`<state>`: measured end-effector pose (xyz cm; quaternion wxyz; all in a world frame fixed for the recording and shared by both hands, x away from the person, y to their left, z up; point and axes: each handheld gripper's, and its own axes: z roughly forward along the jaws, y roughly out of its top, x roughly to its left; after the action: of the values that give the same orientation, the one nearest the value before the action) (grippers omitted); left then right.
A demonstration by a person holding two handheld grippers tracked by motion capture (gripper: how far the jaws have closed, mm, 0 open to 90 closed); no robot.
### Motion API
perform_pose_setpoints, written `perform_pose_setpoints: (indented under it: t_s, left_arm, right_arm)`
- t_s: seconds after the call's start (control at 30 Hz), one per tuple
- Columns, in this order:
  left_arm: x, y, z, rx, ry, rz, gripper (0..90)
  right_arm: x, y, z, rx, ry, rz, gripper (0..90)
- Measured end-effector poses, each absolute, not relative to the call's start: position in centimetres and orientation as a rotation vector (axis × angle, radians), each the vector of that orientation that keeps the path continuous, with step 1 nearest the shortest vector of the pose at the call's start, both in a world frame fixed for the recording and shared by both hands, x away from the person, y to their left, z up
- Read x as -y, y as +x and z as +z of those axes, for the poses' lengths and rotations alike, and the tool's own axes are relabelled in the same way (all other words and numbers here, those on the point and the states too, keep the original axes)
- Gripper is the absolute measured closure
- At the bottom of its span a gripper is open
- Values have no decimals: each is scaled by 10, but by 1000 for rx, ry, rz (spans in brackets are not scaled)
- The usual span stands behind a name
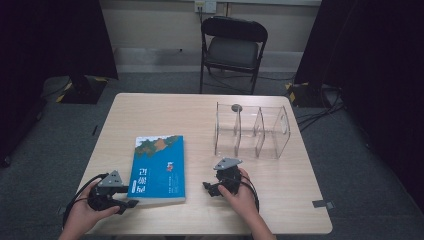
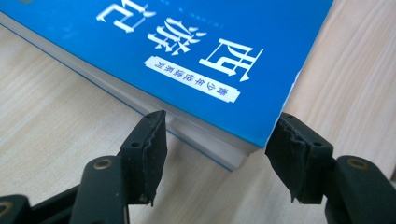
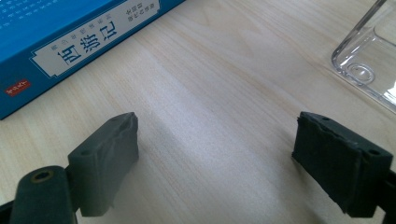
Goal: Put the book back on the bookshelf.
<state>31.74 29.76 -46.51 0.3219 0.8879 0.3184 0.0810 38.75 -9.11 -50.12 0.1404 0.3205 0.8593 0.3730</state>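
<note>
High view: a blue book (image 1: 160, 169) lies flat on the wooden bench (image 1: 210, 215), toward its near left. The left gripper (image 1: 131, 203) sits at the book's near left corner, held in the person's left hand (image 1: 82, 215). The right gripper (image 1: 206, 186) rests on the bench just right of the book, between it and a clear plastic organizer (image 1: 252, 131) that stands further back on the right. A black folding chair (image 1: 232, 47) stands beyond the bench.

Left gripper view: the left gripper (image 2: 217, 154) is spread wide, jaws released, with the book's (image 2: 187, 51) corner between them. The right-hand jaw sits right at the book's edge; contact cannot be told. The other jaw is just clear of the page block. Nothing is clamped.

Right gripper view: the right gripper (image 3: 217, 149) is wide open over bare bench (image 3: 224, 107), holding nothing. The book's spine (image 3: 70, 46) lies at upper left, and the organizer's corner (image 3: 369, 60) at upper right.
</note>
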Motion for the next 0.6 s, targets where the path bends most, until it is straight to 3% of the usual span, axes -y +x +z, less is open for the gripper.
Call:
perform_pose_setpoints:
  t_s: [0.6]
  left_arm:
    - [-295, 319, -450, -862, 2289, 205, 392]
  right_arm:
    - [59, 373, -485, -2681, 777, 1223, 126]
